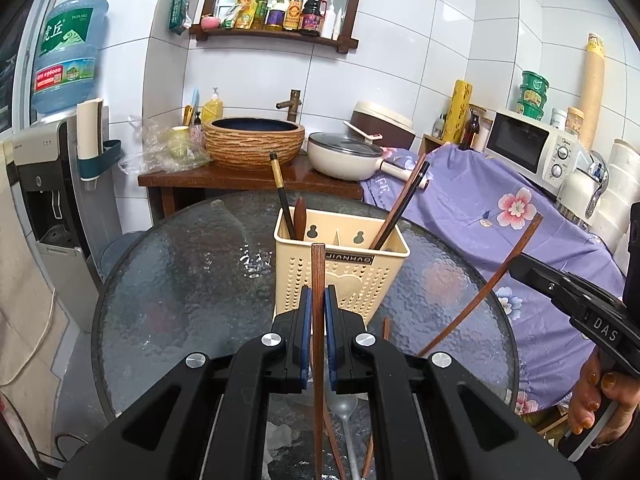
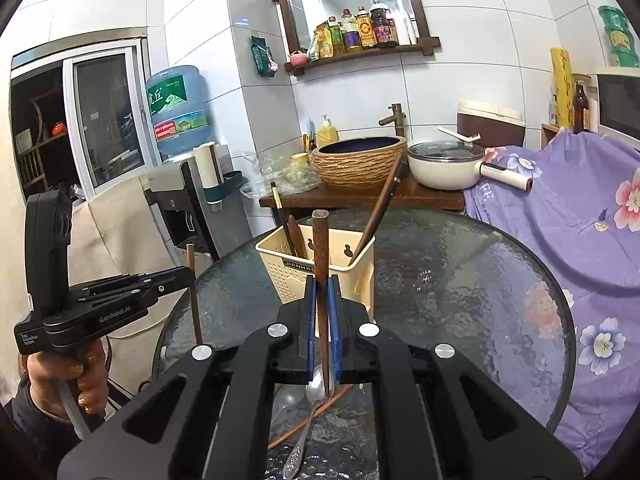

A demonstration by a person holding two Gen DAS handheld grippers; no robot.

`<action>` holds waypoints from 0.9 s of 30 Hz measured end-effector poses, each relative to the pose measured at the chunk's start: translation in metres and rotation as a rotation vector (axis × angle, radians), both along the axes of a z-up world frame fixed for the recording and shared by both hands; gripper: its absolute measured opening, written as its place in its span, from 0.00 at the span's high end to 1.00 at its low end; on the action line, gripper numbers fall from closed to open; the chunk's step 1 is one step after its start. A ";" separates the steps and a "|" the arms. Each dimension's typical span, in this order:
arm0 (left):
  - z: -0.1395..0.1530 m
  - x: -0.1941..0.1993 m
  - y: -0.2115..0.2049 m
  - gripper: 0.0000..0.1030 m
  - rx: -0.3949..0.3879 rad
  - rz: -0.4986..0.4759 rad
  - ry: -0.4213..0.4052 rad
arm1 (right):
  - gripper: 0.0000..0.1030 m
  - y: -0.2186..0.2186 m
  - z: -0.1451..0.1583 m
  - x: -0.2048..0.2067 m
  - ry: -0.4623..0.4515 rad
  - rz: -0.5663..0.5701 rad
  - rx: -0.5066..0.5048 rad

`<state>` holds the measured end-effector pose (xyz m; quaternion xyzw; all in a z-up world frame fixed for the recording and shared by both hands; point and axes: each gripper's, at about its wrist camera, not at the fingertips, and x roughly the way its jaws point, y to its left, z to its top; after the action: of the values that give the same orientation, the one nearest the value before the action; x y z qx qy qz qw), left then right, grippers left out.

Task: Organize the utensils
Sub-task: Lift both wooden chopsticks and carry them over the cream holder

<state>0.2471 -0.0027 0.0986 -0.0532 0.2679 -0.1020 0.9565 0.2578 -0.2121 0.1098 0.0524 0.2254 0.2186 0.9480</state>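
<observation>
- Wooden chopsticks are the things in hand: the left gripper (image 1: 319,300) has its blue pads (image 1: 307,312) closed against a reddish-brown chopstick (image 1: 318,280) that stands upright between them, its top end level with the front wall of the holder.
- Clamped the same way, the right gripper (image 2: 322,292) pinches a second, darker chopstick (image 2: 321,248) between its blue pads (image 2: 333,312), nearly upright, tip rising in front of the holder.
- Just beyond both grippers stands the cream perforated utensil holder (image 1: 352,276) on the round glass table (image 1: 180,264); it already holds a dark chopstick with a pale band (image 1: 280,196) and a brown spoon handle in its left compartment, and a leaning dark pair (image 1: 400,204) in its right one.
- Loose on the glass below the grippers lie a metal spoon (image 2: 310,408) and further wooden chopsticks (image 2: 312,420).
- Behind the table, a wooden counter carries a woven-look basin (image 1: 254,142) and a white lidded pan (image 1: 346,156); a purple floral cloth (image 1: 480,208) drapes the unit to the right, with a microwave (image 1: 528,146) on it.
</observation>
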 end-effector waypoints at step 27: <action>0.100 0.018 -0.014 0.94 0.005 -0.006 -0.137 | 0.99 0.010 0.090 0.034 -0.046 0.045 0.020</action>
<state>0.2647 -0.0165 0.1984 -0.0429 0.2024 -0.1074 0.9725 0.2923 -0.2017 0.2002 0.0517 0.2024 0.2432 0.9472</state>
